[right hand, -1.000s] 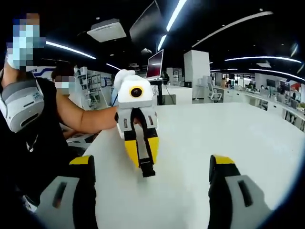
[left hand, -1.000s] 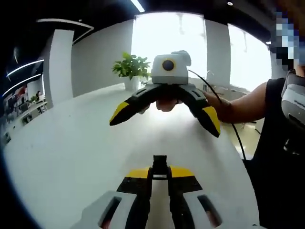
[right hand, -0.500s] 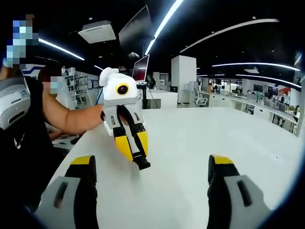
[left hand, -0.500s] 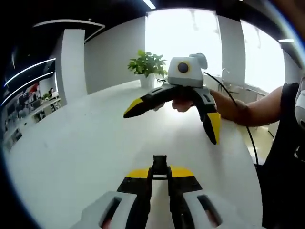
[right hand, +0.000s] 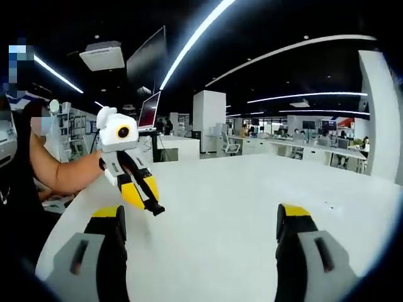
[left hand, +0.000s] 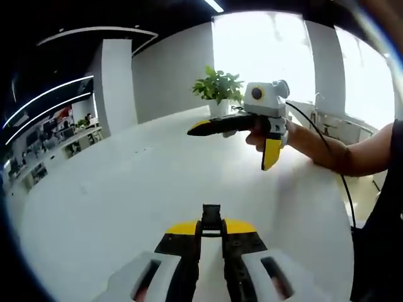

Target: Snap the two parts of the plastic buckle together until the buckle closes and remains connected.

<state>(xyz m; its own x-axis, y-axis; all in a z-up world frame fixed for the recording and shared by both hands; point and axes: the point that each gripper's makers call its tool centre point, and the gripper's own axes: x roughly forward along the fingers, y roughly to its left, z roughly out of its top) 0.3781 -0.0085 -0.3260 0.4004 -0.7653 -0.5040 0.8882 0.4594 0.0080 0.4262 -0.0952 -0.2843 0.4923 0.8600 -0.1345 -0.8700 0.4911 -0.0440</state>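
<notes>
L gripper (left hand: 211,229) — jaws together, clamped on a small black buckle part (left hand: 211,216) that sticks out just past the yellow tips; held above the white table (left hand: 126,189). In right gripper view the same L gripper (right hand: 151,206) hangs over the table's left side, black piece (right hand: 155,209) at its tip, person's forearm (right hand: 60,173) behind it.

R gripper (right hand: 201,233) — jaws wide apart, nothing between them. In left gripper view R gripper (left hand: 242,141) is up near the potted plant (left hand: 219,88), jaws splayed, hand (left hand: 261,132) on the grip. 2nd buckle half — can't tell where.
</notes>
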